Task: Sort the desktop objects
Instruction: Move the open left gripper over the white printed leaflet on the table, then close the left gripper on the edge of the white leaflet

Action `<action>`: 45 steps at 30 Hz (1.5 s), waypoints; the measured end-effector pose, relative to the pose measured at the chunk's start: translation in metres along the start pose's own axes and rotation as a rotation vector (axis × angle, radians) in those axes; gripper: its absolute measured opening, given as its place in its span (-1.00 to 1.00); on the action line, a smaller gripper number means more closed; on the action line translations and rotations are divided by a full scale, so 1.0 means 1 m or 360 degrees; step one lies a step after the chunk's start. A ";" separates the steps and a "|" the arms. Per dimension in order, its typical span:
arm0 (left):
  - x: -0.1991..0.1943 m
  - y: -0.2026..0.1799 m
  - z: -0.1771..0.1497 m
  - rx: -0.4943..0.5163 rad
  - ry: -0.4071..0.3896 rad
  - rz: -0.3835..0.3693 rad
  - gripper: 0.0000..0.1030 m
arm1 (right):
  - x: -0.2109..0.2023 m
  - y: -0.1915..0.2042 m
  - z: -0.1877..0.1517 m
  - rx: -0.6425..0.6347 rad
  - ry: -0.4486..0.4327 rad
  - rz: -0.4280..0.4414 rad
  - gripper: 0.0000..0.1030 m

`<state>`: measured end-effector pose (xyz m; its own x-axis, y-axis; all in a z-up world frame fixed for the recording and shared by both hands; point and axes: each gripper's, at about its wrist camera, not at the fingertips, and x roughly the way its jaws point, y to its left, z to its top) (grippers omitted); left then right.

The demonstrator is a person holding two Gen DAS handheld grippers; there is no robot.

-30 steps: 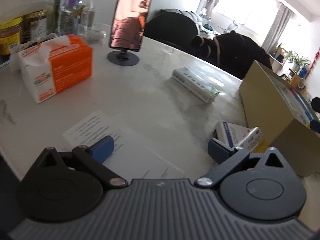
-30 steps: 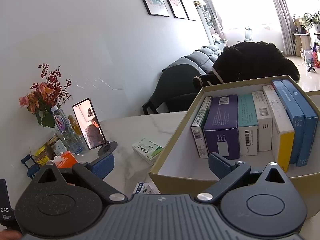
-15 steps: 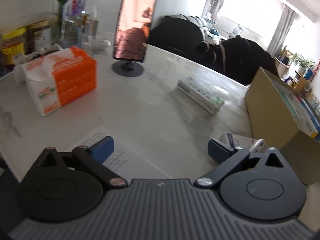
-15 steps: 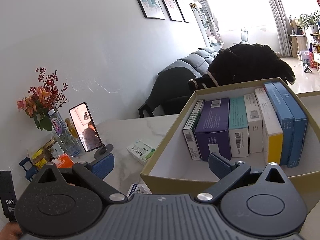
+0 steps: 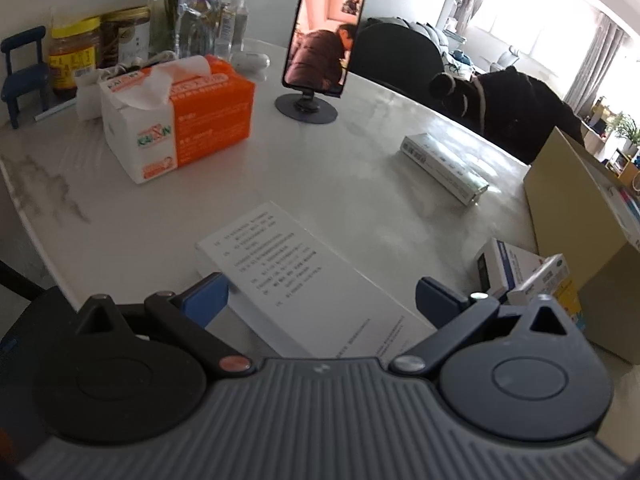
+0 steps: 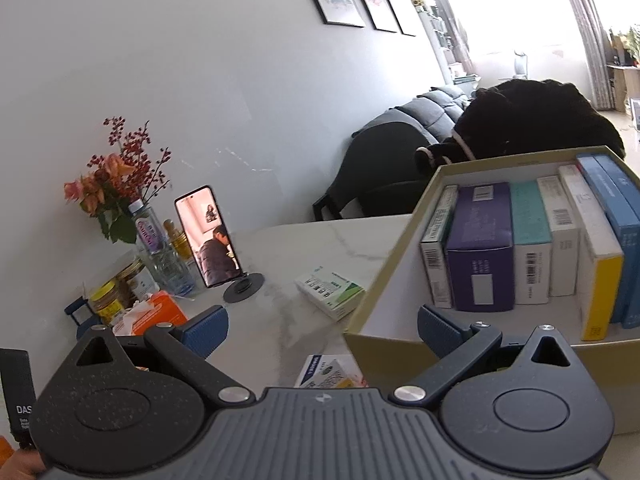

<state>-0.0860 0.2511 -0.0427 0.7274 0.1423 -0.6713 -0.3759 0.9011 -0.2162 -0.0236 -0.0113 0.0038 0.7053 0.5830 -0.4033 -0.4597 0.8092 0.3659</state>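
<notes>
From my left claw (image 5: 320,292) — wide open, holding nothing — the white flat box (image 5: 304,280) lies right between my fingers, long side pointing ahead-left. From my right claw (image 6: 322,326), open too, the cardboard box (image 6: 384,344) sits just ahead — nearer this hand.

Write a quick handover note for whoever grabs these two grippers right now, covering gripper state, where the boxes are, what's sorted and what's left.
Left gripper: open, empty, hovering over the printed sheet at the table's near edge.
Right gripper: open, empty, in front of the cardboard box.
Done: seven packs stand upright in a row inside the cardboard box, from the purple pack to the blue ones.
Left: the long green-and-white pack lying mid-table, and two small packs on the table beside the box's outer wall. The tissue box and phone on its stand sit at the far side.
</notes>
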 end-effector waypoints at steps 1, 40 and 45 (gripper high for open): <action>0.001 -0.002 0.000 0.0017 -0.0005 0.0009 0.98 | -0.001 0.002 0.000 -0.0009 0.0001 0.0003 0.97; 0.035 -0.032 -0.015 0.0107 -0.0119 0.0081 0.57 | -0.005 0.039 0.020 -0.0171 -0.0009 0.0115 0.97; 0.036 -0.028 -0.014 0.0130 -0.0126 0.0041 0.47 | -0.012 0.029 0.018 -0.0134 -0.0038 0.0032 0.97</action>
<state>-0.0572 0.2254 -0.0704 0.7622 0.1949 -0.6172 -0.3492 0.9267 -0.1386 -0.0356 0.0039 0.0346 0.7078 0.5979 -0.3762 -0.5169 0.8013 0.3012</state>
